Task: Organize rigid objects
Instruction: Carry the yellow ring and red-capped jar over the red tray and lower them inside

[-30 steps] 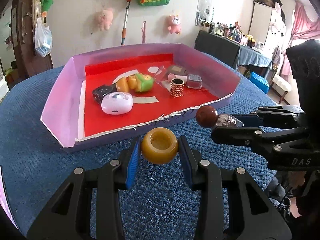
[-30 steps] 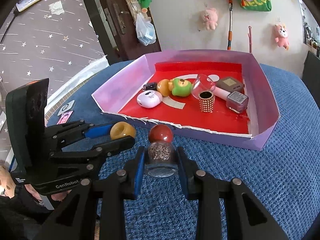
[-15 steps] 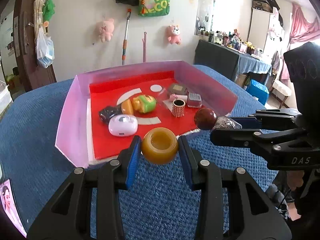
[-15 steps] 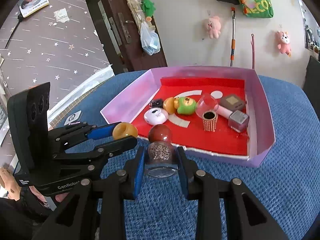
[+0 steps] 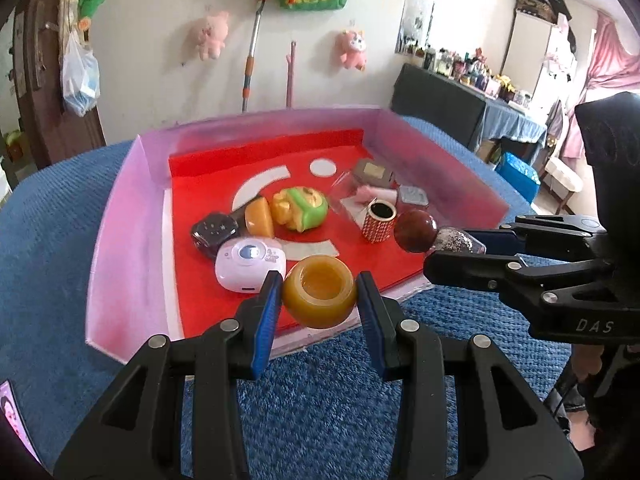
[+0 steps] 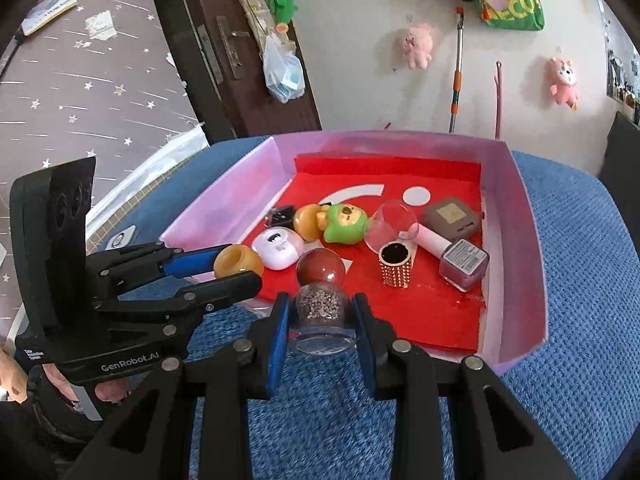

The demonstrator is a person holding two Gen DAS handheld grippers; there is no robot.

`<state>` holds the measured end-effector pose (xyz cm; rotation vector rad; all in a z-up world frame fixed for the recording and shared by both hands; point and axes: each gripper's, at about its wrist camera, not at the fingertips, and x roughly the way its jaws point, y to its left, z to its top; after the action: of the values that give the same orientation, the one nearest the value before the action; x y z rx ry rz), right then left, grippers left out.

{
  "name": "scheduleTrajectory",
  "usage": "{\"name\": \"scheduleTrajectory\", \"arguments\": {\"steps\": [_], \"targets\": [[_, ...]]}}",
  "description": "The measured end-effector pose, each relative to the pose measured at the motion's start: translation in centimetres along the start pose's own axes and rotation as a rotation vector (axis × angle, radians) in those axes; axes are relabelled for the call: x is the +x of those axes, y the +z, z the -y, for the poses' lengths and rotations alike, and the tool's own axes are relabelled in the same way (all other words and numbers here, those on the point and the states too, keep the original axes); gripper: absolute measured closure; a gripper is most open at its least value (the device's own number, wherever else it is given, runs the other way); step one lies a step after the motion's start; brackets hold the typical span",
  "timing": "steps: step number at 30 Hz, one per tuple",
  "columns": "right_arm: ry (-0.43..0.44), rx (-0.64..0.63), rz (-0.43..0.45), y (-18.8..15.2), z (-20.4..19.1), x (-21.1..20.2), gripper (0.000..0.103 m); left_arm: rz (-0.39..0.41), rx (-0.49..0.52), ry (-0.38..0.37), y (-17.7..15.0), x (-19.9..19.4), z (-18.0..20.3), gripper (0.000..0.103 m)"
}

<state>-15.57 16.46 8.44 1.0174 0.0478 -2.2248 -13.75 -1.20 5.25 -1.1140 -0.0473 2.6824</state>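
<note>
My left gripper (image 5: 319, 298) is shut on an amber round pot (image 5: 320, 297), held over the near edge of the pink-walled tray (image 5: 120, 216) with a red floor. My right gripper (image 6: 321, 314) is shut on a small glitter bottle with a dark red ball cap (image 6: 321, 307), held at the tray's near edge. In the left wrist view the bottle (image 5: 416, 231) and right gripper (image 5: 460, 246) show at the right. In the right wrist view the pot (image 6: 238, 261) and left gripper (image 6: 224, 268) show at the left.
Inside the tray lie a white case (image 5: 250, 258), a green and yellow toy (image 5: 302, 208), a studded cup (image 5: 378, 222), a dark gadget (image 5: 212, 232), a nail polish bottle (image 6: 464, 264) and a grey box (image 6: 450, 218). Blue textured cloth (image 5: 52, 248) surrounds the tray.
Both grippers moved forward toward the tray with their objects; the pot and the bottle now hang over its near edge instead of short of it.
</note>
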Motion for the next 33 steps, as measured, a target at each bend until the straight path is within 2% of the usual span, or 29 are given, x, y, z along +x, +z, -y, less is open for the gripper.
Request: {"name": "scheduleTrajectory", "arguments": {"steps": [9, 20, 33], "targets": [[-0.011, 0.014, -0.044, 0.4, 1.0, 2.5, 0.07, -0.081, -0.019, 0.009, 0.0, 3.0, -1.0, 0.067], [-0.016, 0.042, -0.089, 0.4, 2.0, 4.7, 0.07, -0.082, -0.039, 0.001, 0.3, 3.8, -1.6, 0.067], [-0.059, 0.066, -0.09, 0.4, 3.0, 5.3, 0.07, -0.083, -0.057, 0.034, 0.4, 4.9, -2.4, 0.067]]}}
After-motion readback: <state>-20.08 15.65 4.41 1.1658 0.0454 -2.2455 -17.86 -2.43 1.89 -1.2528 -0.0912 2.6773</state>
